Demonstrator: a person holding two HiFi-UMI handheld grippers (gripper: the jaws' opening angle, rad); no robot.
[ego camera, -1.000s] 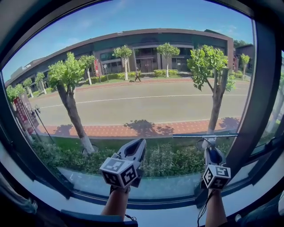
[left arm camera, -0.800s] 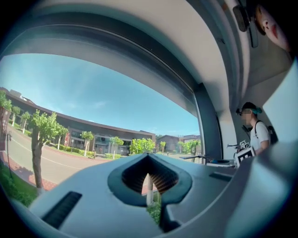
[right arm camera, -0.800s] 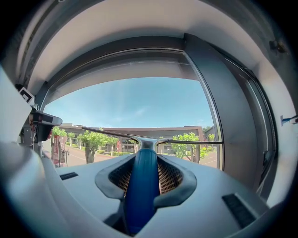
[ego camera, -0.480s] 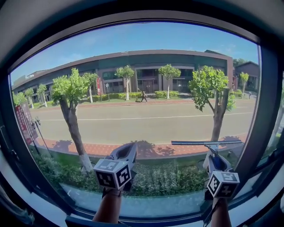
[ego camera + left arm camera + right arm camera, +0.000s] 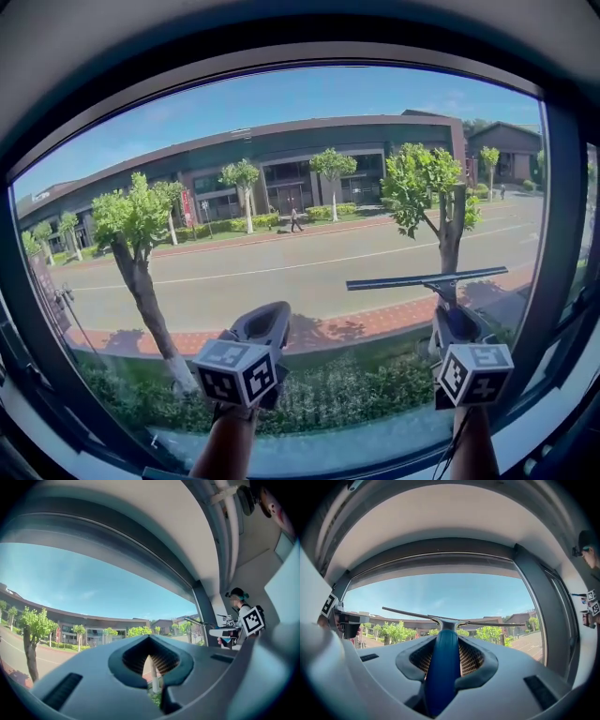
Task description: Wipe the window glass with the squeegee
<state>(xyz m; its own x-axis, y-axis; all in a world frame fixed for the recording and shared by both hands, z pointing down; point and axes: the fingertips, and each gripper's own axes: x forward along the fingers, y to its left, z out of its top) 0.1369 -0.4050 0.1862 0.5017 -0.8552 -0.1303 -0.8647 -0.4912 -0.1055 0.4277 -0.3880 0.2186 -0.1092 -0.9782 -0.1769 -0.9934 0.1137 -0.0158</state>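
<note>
— Squeegee point(image 5: 442, 292): where is it?
— In my right gripper point(image 5: 453, 330), jaws clenched on its blue handle point(image 5: 443, 667). Its blade point(image 5: 412, 280) spans the right part of the window glass point(image 5: 281, 187), right end slightly higher.
— And your left gripper point(image 5: 267, 325)?
— Pinched shut on nothing, low, left of the other.

The window glass point(image 5: 281, 112) sits in a dark frame point(image 5: 560, 234), with a pale ledge point(image 5: 309, 439) along its lower edge. The squeegee point(image 5: 427, 279) lies across the pane's right part, its blade slightly higher at the right; contact cannot be confirmed.
</note>
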